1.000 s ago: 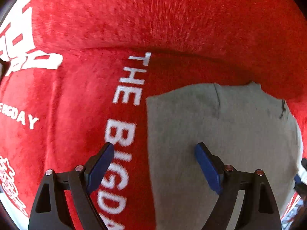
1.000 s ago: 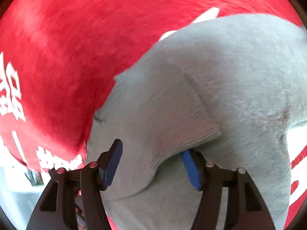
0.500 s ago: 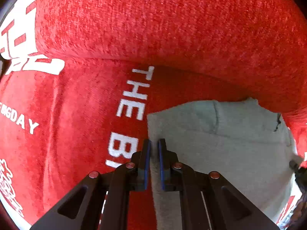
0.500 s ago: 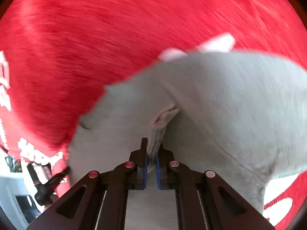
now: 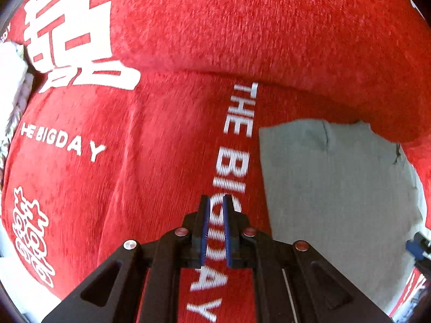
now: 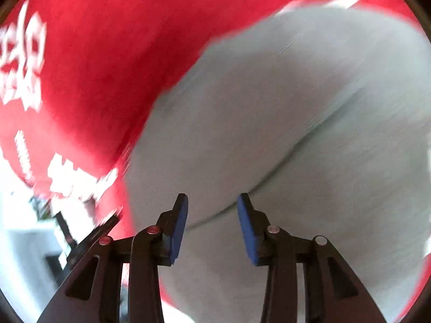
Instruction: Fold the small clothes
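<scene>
Left gripper (image 5: 215,202) is hovering closed and empty over the red blanket (image 5: 161,175), with its white lettering (image 5: 231,161) showing through the slit; the grey garment (image 5: 336,202) is lying flat at three o'clock of it; right gripper (image 6: 212,202) is sitting over the same grey garment (image 6: 296,121), its jaws having just been opening, nothing pinched between them
</scene>
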Motion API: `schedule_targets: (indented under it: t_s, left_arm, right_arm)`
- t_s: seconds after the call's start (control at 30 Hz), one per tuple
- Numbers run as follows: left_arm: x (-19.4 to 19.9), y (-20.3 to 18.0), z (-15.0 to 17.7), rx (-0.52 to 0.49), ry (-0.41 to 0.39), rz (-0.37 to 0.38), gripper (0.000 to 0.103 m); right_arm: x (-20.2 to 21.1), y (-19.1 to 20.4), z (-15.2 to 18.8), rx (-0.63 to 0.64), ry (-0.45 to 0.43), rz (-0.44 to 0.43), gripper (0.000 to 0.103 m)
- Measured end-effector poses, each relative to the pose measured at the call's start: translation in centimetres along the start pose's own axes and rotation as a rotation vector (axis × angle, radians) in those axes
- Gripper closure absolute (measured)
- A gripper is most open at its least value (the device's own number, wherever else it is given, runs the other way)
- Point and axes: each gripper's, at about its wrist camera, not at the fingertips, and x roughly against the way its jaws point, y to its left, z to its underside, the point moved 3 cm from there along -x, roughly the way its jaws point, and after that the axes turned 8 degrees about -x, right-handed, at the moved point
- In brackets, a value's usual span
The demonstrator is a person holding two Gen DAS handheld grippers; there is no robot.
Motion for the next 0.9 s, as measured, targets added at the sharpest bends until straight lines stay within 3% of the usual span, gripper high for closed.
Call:
schedule_targets:
  t_s: [0.1,0.23,0.27,0.33,0.37,0.57,0.7,0.8,0.83,0.9]
  left_arm:
    - [-0.5,-1.0,1.8,-0.017,0.026,-0.005,0.092]
    - [-0.5,-1.3,3.1,-0.07,0.032,-0.05,0.091]
    - [-0.5,-1.3,3.4,-0.073,0.033,-0.046,0.084]
    - [-0.4,-1.3,4.0,-0.071,0.031,-0.053,0.009]
    - [0.0,-1.3,4.3,-0.066,0.015,-0.066,0.005]
    - [1.2,-3.0,5.9,-0.091,0.025,-0.04,0.005]
    - [1.1,-3.6,6.1,-0.099,0.043,-0.07,0.005]
    - [0.4,-4.1,6.5,-0.083,0.079,-0.028,0.005]
    - [0.3,-4.5,6.6,-0.095,0.084,-0.02,0.005]
    - [0.5,-5.6,6.8,-0.129,0.079,-0.025,0.005]
  right_arm:
    - [-4.0,2.6,2.5,0.039,0.087,-0.019,0.06]
    - [-5.9,3.4,3.1,0.01,0.1,-0.013,0.06]
    - [-5.7,3.3,3.1,0.023,0.095,0.004,0.06]
    - [-4.8,3.3,3.2,0.069,0.083,0.045,0.06]
    - [-4.8,3.3,3.2,0.087,0.071,0.069,0.06]
    - [-0.8,0.1,2.9,0.058,-0.005,0.146,0.054]
    - [3.2,-3.4,-0.1,-0.043,-0.145,0.188,0.054]
    - [5.8,-5.8,-3.1,-0.159,-0.251,0.181,0.054]
    - [6.5,-6.3,-3.9,-0.18,-0.28,0.176,0.056]
    - [7.5,-6.9,-5.6,-0.199,-0.331,0.181,0.078]
